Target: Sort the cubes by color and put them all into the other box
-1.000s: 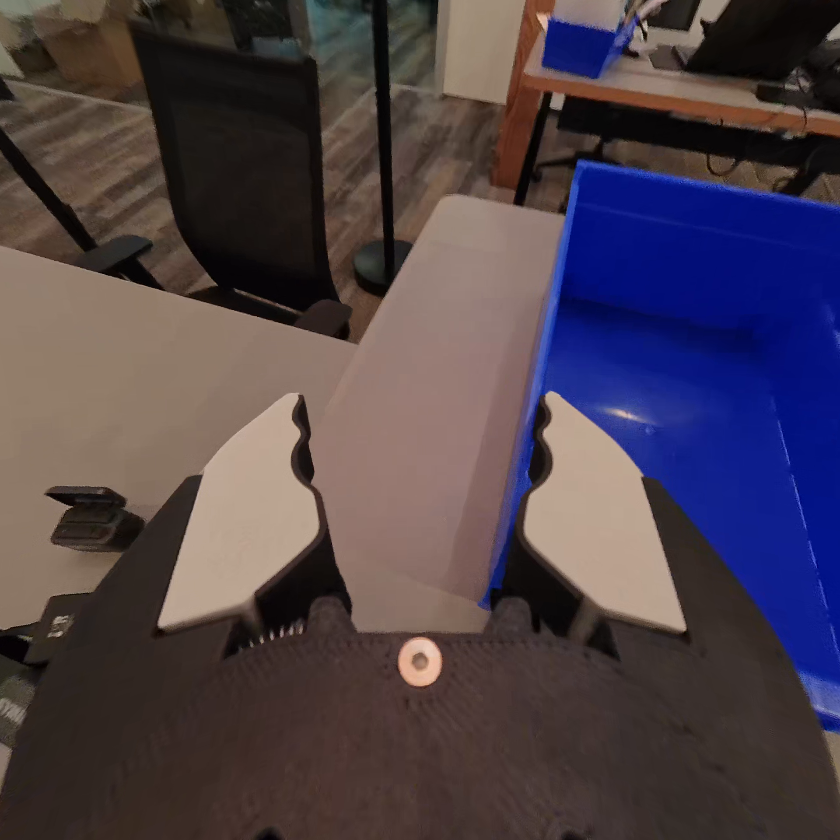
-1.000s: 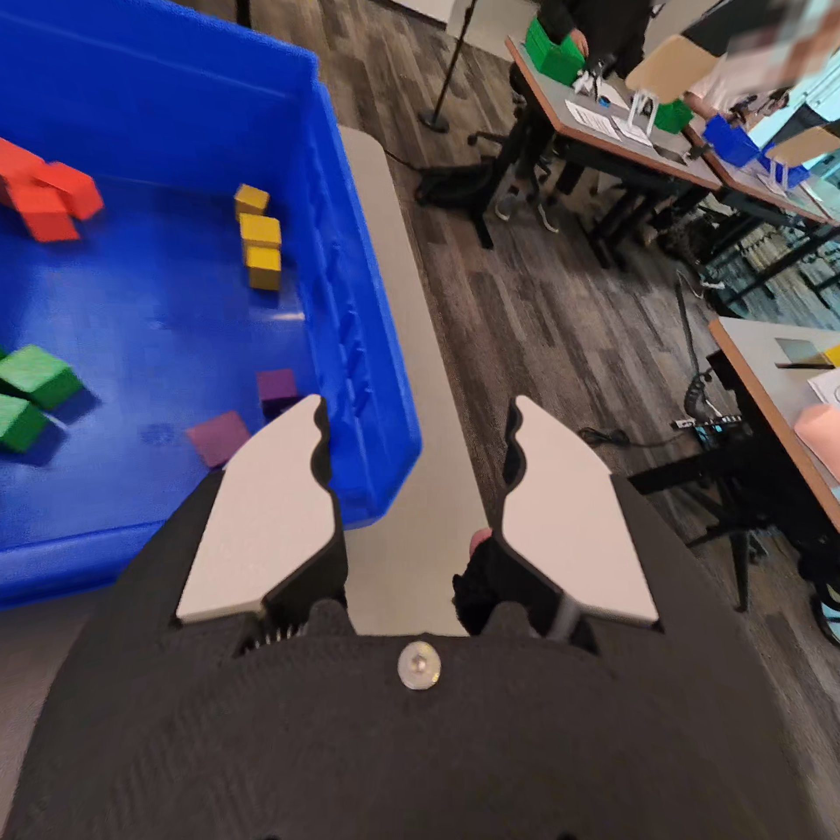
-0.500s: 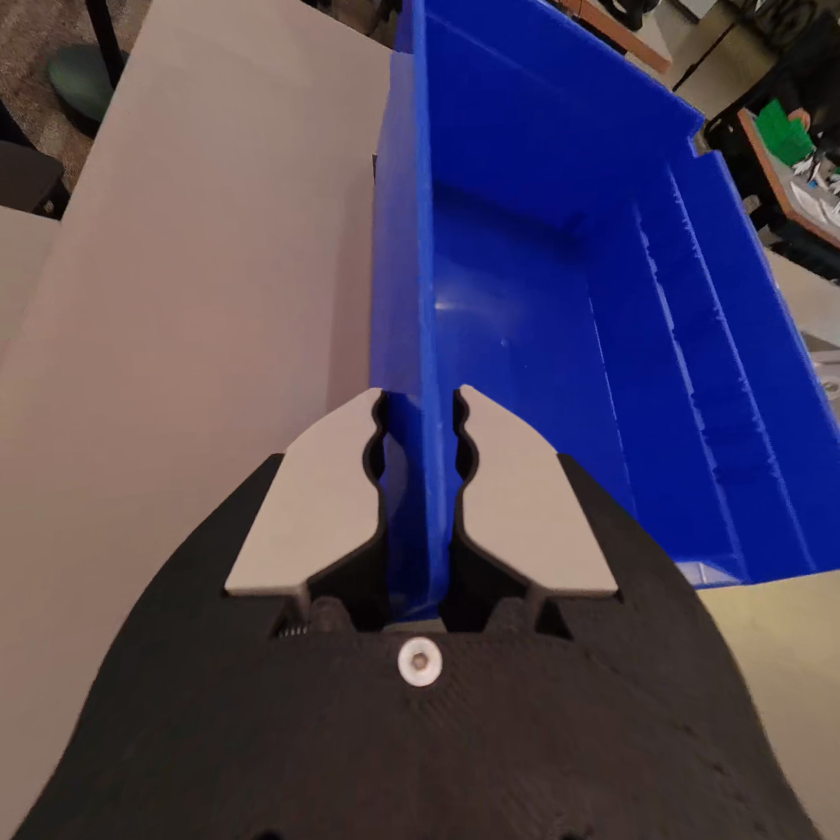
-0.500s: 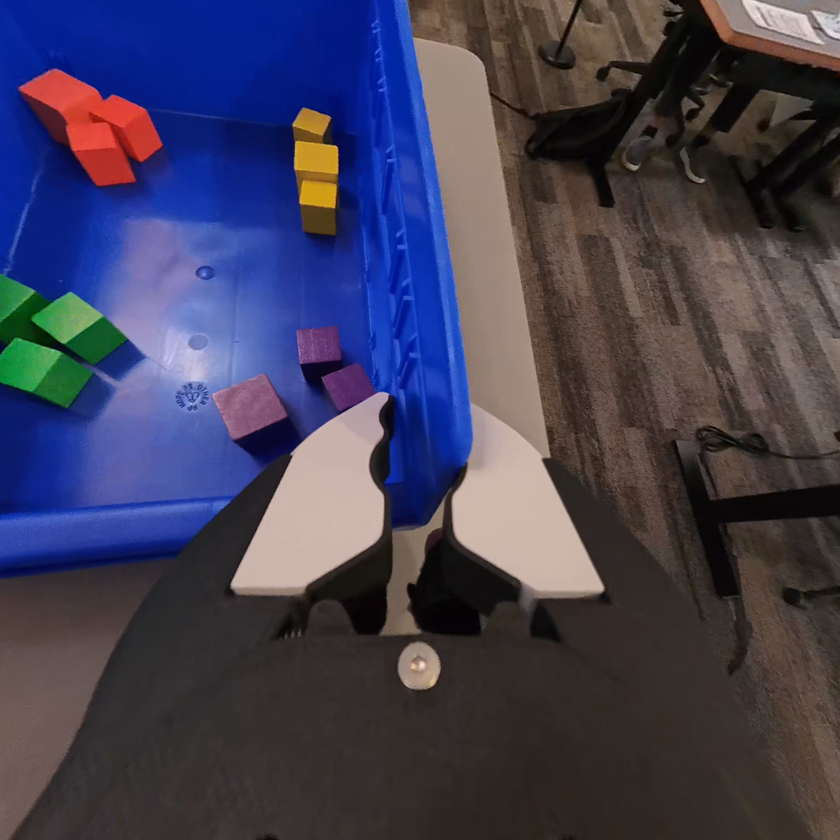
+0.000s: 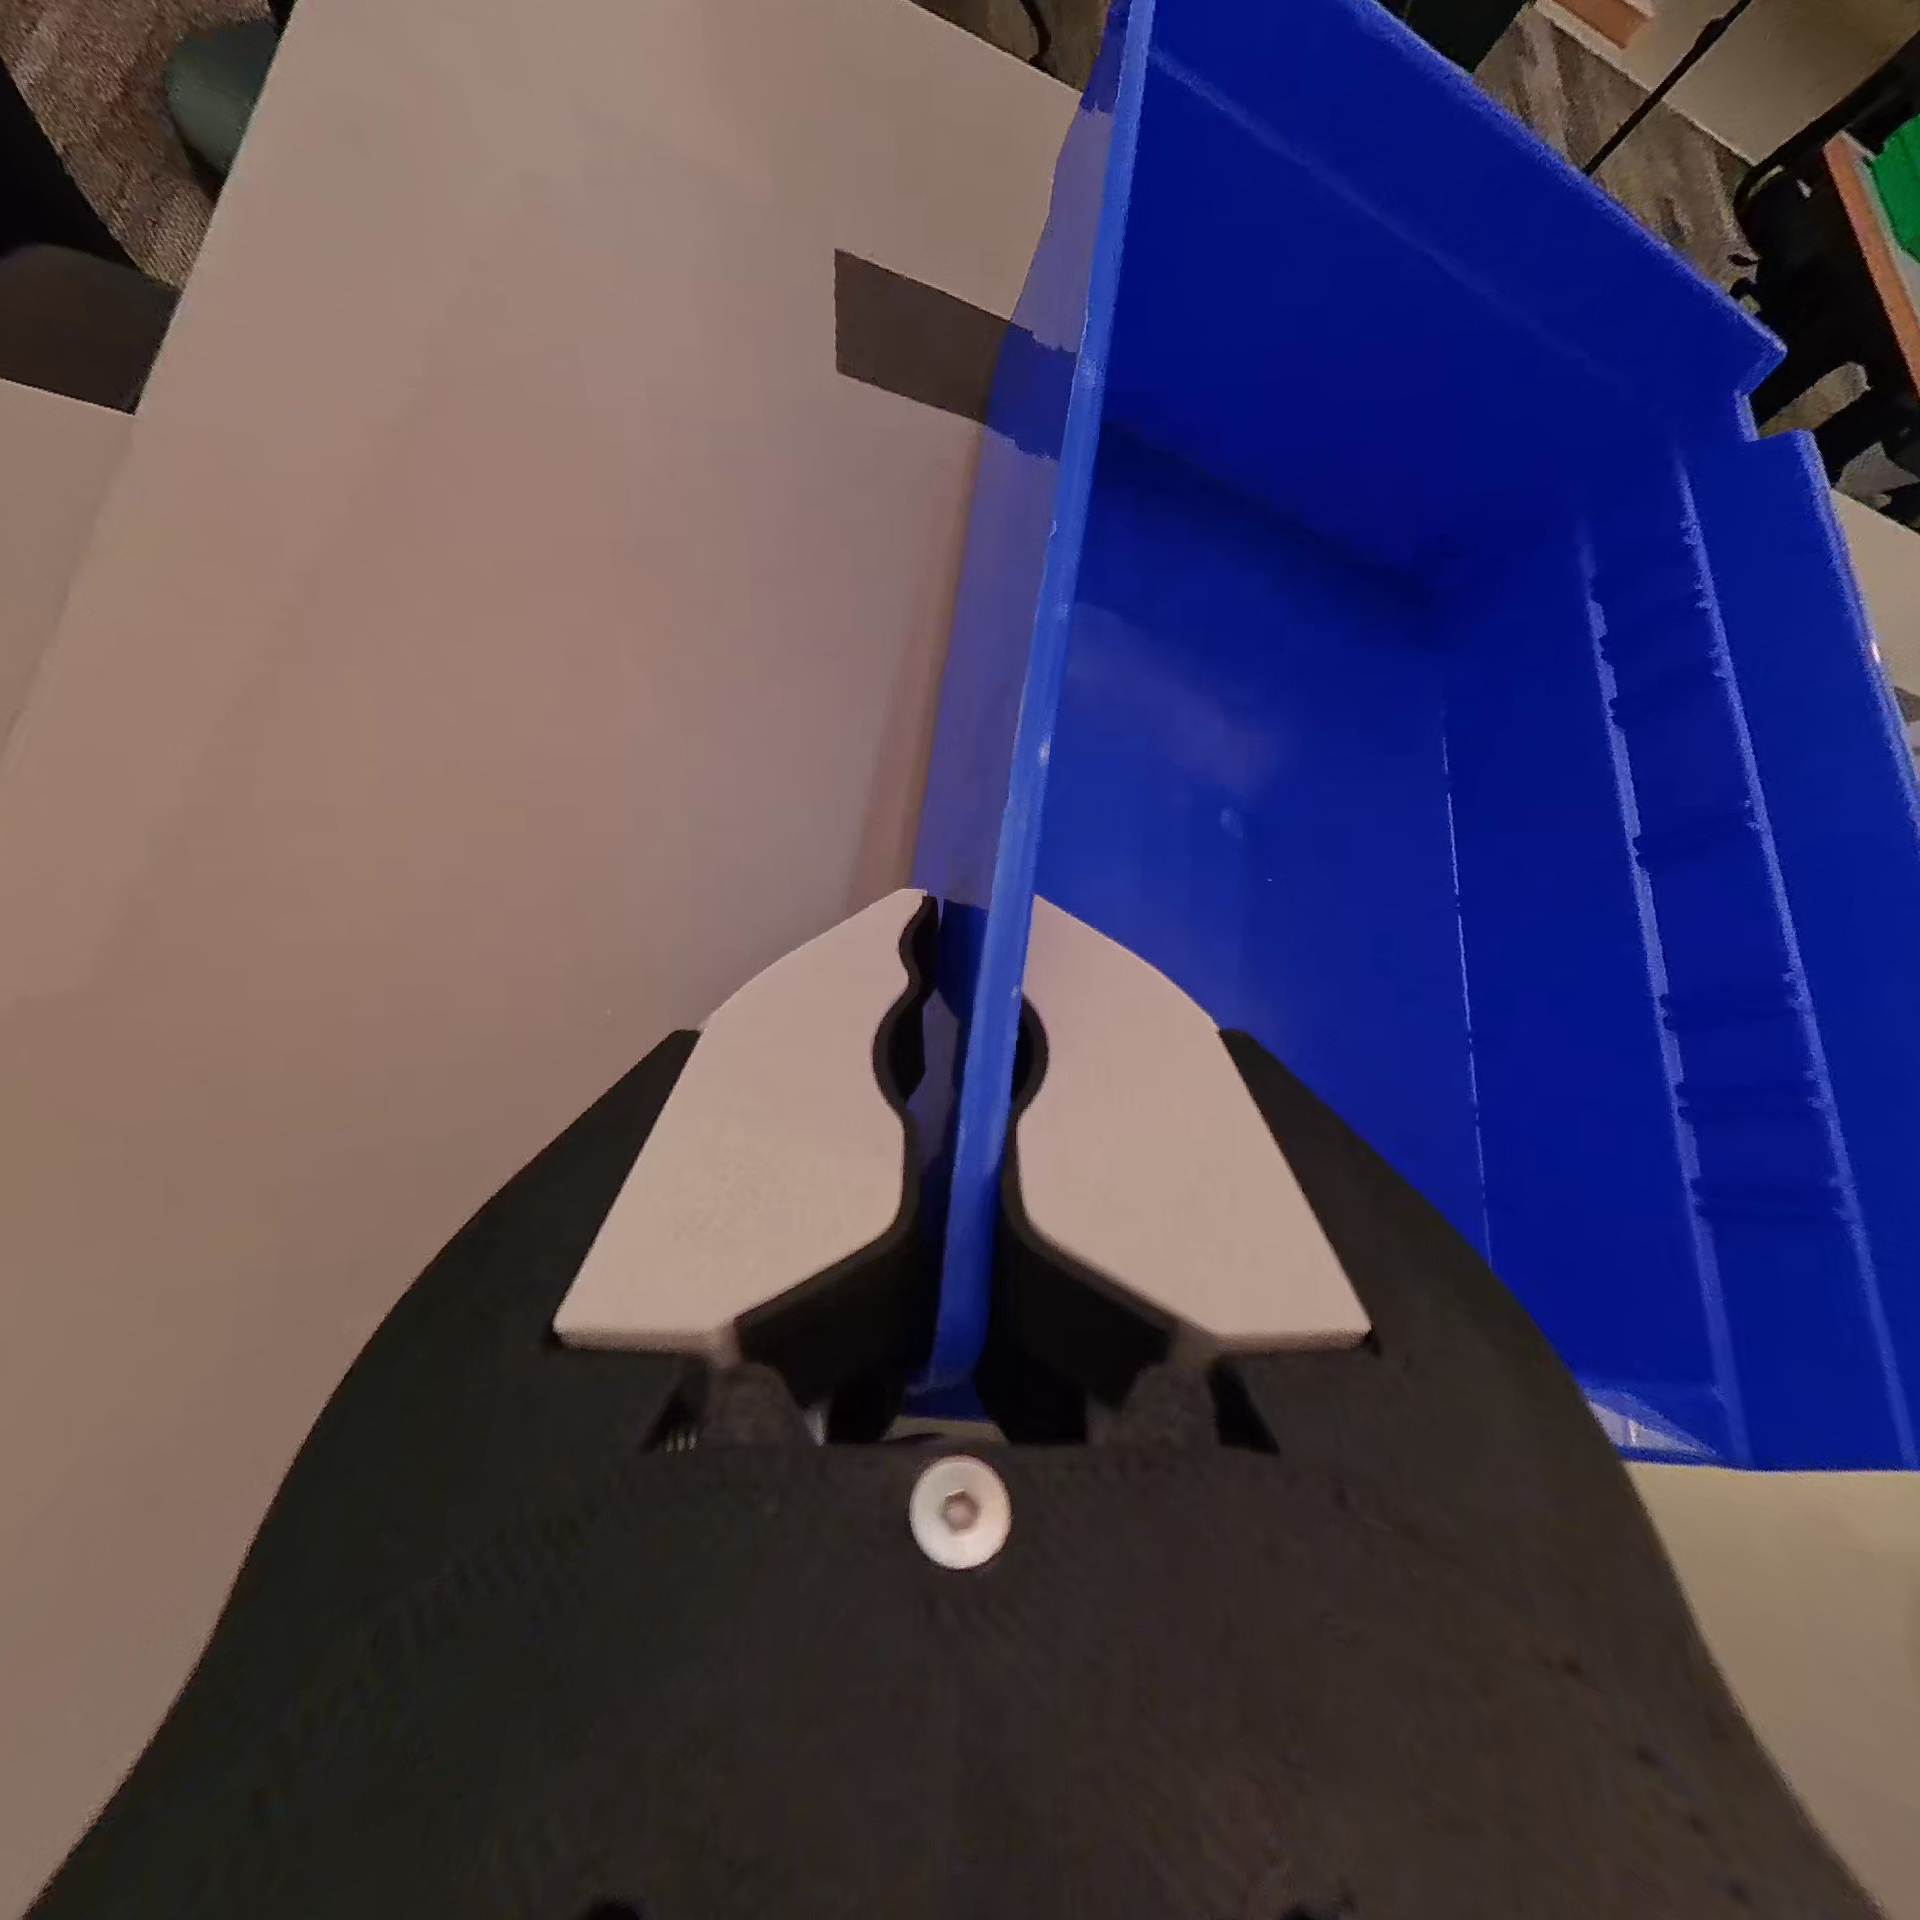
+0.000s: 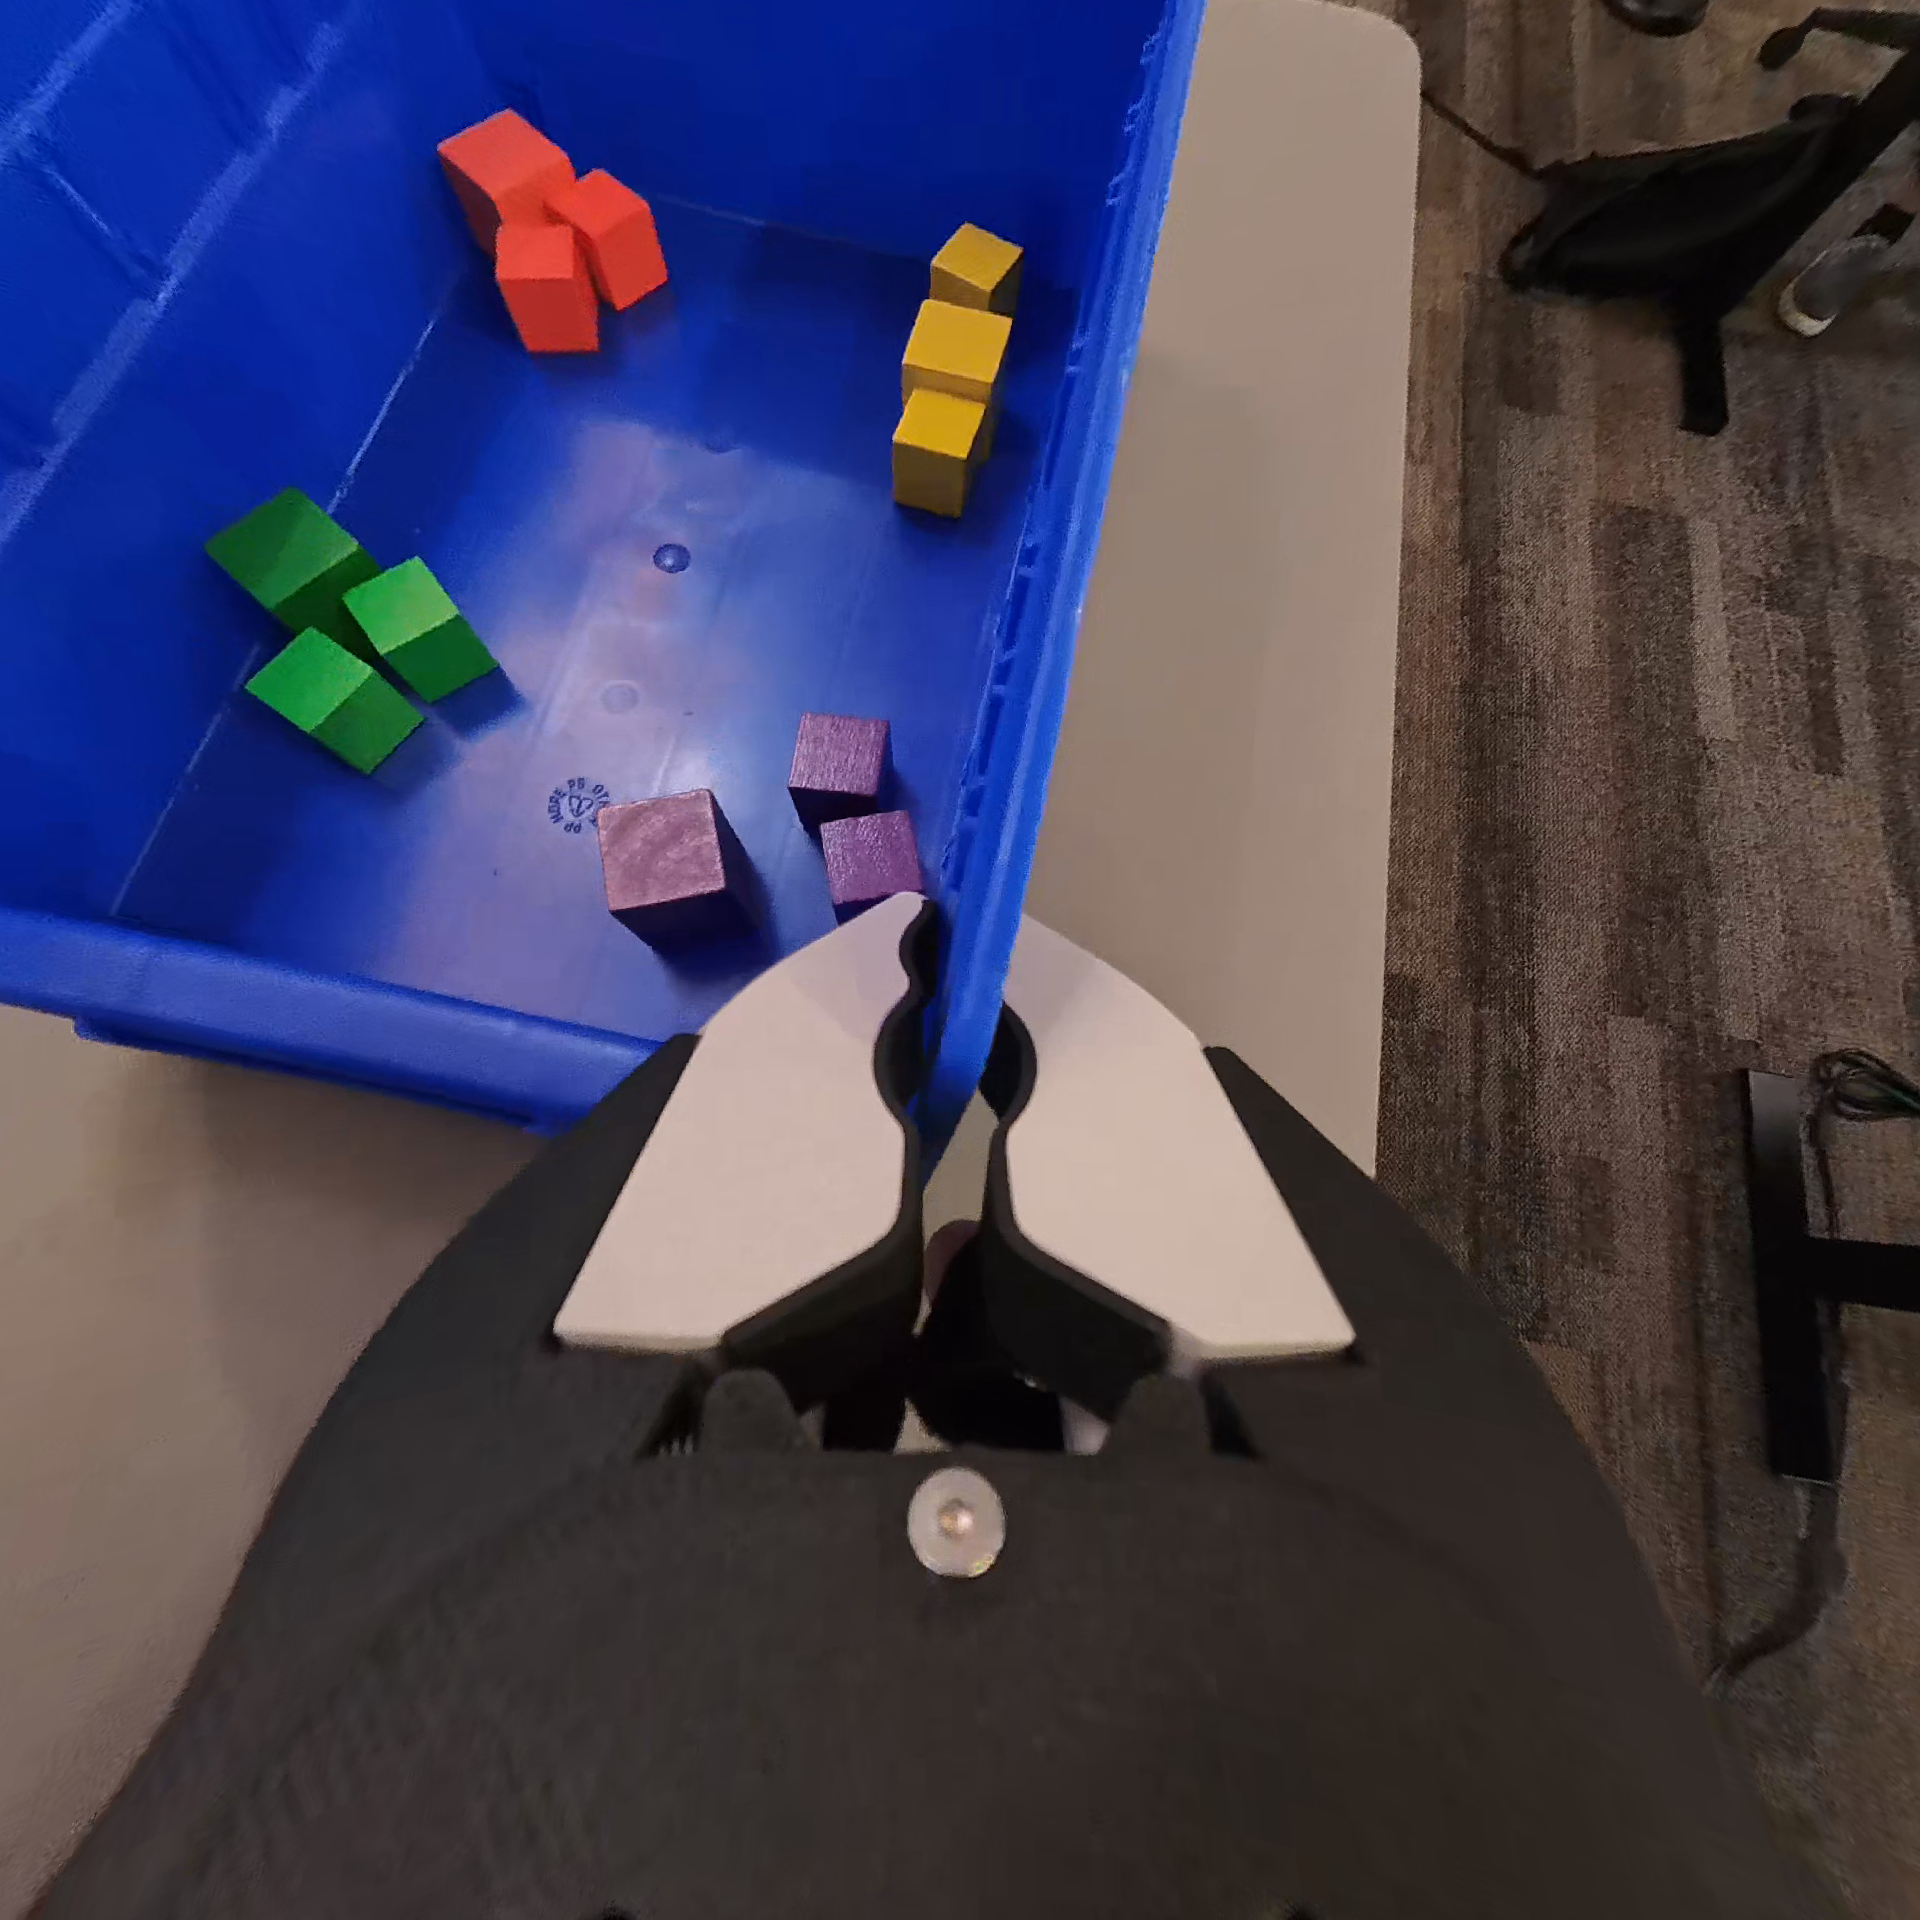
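Observation:
My left gripper (image 5: 977, 935) is shut on the left wall of an empty blue box (image 5: 1351, 831); the wall runs up between the pads. My right gripper (image 6: 961, 935) is shut on the right wall of the other blue box (image 6: 1101, 416). That box holds the cubes in colour groups: three red cubes (image 6: 551, 229) at the back left, three yellow cubes (image 6: 951, 364) at the back right, three green cubes (image 6: 343, 623) at the left, three purple cubes (image 6: 769, 821) near my fingers.
Both boxes stand on a pale grey table (image 5: 468, 623). A strip of dark tape (image 5: 914, 343) lies on the table by the empty box. The table's right edge (image 6: 1392, 520) drops to a carpeted floor with chair bases and cables.
Both grippers went from wide open beside the boxes to closed on a box wall. Each moved forward over its wall as the jaws came together.

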{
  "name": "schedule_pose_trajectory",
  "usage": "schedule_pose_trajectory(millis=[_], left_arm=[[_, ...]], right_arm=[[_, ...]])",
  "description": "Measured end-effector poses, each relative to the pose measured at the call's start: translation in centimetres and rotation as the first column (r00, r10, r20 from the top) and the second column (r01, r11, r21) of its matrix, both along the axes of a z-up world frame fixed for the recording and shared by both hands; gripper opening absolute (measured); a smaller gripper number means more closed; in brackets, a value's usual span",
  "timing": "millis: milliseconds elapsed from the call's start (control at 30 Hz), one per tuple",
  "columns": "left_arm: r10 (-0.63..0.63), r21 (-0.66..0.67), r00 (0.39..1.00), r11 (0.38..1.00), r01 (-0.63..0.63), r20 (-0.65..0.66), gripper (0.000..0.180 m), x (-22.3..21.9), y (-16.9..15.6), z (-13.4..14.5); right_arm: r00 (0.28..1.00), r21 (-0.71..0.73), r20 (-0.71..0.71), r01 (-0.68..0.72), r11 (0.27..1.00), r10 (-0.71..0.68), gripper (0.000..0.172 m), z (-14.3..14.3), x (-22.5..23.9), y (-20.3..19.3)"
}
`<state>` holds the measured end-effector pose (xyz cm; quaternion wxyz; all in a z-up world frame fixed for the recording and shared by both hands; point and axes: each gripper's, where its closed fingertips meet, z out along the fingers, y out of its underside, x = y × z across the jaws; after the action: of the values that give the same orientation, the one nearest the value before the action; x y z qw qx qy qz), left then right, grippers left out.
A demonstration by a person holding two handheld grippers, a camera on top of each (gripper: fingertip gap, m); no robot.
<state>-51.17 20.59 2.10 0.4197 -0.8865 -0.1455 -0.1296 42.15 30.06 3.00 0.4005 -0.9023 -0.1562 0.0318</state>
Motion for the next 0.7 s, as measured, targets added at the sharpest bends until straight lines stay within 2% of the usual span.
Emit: schedule_pose_trajectory(millis=[200, 400, 533, 700], left_arm=[[0.006, -0.010, 1.000, 1.000, -0.006, -0.001, 0.007, 1.4, -3.1, 0.8], [0.014, 0.033, 0.999, 0.999, -0.015, 0.036, 0.007, 2.9, -6.5, 2.5], [0.019, 0.070, 0.996, 0.997, -0.025, 0.089, 0.007, 4.2, -8.6, 3.3], [0.020, 0.083, 0.996, 0.996, -0.027, 0.084, 0.007, 5.2, -11.0, 4.2]], right_arm=[[0.998, -0.041, -0.033, -0.061, 0.997, 0.059, 0.005, 0.8, 0.4, -2.4], [0.973, -0.100, -0.062, -0.229, 0.968, 0.223, 0.005, 1.6, -0.3, -5.5], [0.928, -0.109, -0.061, -0.373, 0.922, 0.368, 0.005, 1.9, -1.8, -7.3], [0.844, -0.118, -0.088, -0.536, 0.836, 0.529, 0.005, 2.0, -5.4, -9.2]])
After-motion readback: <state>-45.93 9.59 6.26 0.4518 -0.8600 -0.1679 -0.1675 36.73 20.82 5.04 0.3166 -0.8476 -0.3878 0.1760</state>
